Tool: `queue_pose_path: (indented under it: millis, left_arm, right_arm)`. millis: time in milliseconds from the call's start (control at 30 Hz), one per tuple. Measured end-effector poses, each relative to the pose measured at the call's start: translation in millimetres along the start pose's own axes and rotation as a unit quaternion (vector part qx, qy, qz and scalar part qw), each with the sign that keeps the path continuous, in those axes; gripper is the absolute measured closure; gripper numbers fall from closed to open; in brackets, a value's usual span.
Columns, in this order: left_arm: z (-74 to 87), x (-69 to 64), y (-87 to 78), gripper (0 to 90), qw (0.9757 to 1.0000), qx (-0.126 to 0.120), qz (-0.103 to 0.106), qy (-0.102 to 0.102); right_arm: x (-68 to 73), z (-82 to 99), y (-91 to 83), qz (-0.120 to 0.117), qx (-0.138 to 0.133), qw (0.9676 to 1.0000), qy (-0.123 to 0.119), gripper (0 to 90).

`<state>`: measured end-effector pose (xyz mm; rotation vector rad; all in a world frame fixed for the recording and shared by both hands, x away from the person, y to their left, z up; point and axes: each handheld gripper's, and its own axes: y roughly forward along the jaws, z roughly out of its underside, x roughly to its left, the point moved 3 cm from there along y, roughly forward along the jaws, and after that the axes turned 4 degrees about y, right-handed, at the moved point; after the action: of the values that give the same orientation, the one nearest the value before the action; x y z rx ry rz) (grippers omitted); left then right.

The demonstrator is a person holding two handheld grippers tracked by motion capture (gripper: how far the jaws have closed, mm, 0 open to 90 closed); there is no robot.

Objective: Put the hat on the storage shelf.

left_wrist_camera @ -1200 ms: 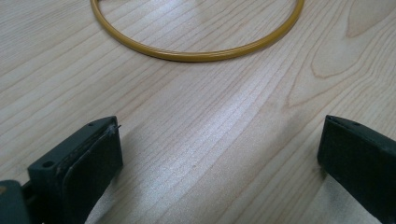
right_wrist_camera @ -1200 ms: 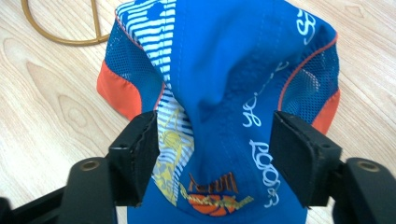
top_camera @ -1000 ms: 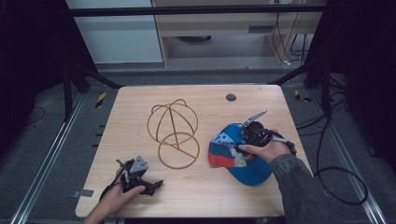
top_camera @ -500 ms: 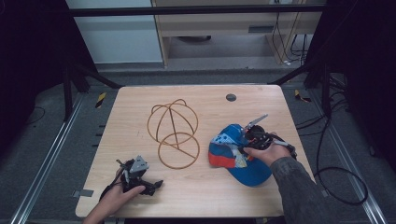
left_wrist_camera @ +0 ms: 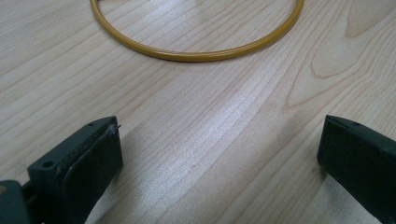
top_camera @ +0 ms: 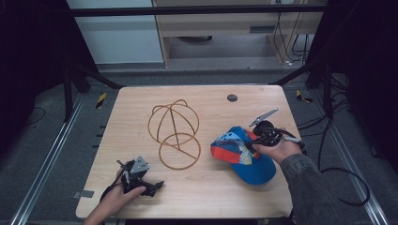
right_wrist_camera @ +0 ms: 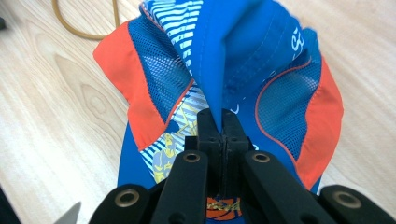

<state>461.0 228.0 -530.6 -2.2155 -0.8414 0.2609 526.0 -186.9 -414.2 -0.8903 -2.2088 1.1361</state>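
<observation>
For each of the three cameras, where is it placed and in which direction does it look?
High view: above the table's near side, looking forward and down at the pale wooden table; forearms, both grippers.
Left gripper view: on the left gripper, jaws open, facing the golden wire hat stand.
Right gripper view: on the right gripper, pinching the blue-and-orange cap.
All share the stand.
</observation>
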Motion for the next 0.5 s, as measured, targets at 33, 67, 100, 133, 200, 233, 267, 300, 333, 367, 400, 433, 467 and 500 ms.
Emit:
queue_pose_path:
  millis: [33, 67, 100, 133, 200, 233, 267, 300, 333, 367, 400, 433, 467, 500]
  left_arm:
    - [0.0, 0.0, 0.0, 0.0, 1.0, 0.0, 0.0, 0.0]
    - [0.0, 0.0, 0.0, 0.0, 1.0, 0.0, 0.0, 0.0]
    - [0.0, 0.0, 0.0, 0.0, 1.0, 0.0, 0.0, 0.0]
    - [0.1, 0.0, 0.0, 0.0, 1.0, 0.0, 0.0, 0.0]
    - [0.0, 0.0, 0.0, 0.0, 1.0, 0.0, 0.0, 0.0]
    - [0.0, 0.0, 0.0, 0.0, 1.0, 0.0, 0.0, 0.0]
    - [0.1, 0.0, 0.0, 0.0, 1.0, 0.0, 0.0, 0.0]
    - [0.1, 0.0, 0.0, 0.0, 1.0, 0.0, 0.0, 0.0]
    - [0.1, 0.0, 0.0, 0.0, 1.0, 0.0, 0.0, 0.0]
    - [0.1, 0.0, 0.0, 0.0, 1.0, 0.0, 0.0, 0.0]
    - [0.1, 0.0, 0.0, 0.0, 1.0, 0.0, 0.0, 0.0]
    - [0.1, 0.0, 0.0, 0.0, 1.0, 0.0, 0.0, 0.0]
    - [0.1, -0.1, 0.1, 0.0, 1.0, 0.0, 0.0, 0.0]
    - [0.1, -0.1, 0.0, 0.0, 1.0, 0.0, 0.0, 0.0]
  right_arm:
    - [-0.1, -1.2, -3.8, -0.001, -0.005, 1.0, -0.001, 89.8]
    - [0.6, -3.2, -11.2, -0.001, -0.011, 0.9999, -0.003, 89.8]
    - [0.6, -3.2, -11.2, -0.001, -0.011, 0.9999, -0.003, 89.8]
    - [1.0, -5.1, -17.5, 0.0, -0.021, 0.9998, -0.007, 89.8]
    - [1.9, -6.9, -25.1, 0.001, -0.034, 0.9994, -0.009, 89.8]
    - [1.9, -6.9, -25.1, 0.001, -0.034, 0.9994, -0.009, 89.8]
    - [2.5, -7.5, -29.8, 0.002, -0.042, 0.999, -0.011, 89.8]
    - [2.5, -7.5, -29.8, 0.002, -0.042, 0.999, -0.011, 89.8]
    - [3.8, -7.8, -34.9, 0.001, -0.05, 0.9987, -0.011, 89.8]
    - [3.8, -7.8, -34.9, 0.001, -0.05, 0.9987, -0.011, 89.8]
    - [5.1, -8.1, -38.8, 0.004, -0.055, 0.9984, -0.015, 89.8]
    - [5.1, -8.1, -38.8, 0.004, -0.055, 0.9984, -0.015, 89.8]
    - [5.9, -8.3, -41.1, 0.004, -0.058, 0.9982, -0.016, 89.8]
    - [7.1, -8.5, -45.3, 0.004, -0.067, 0.9976, -0.015, 89.8]
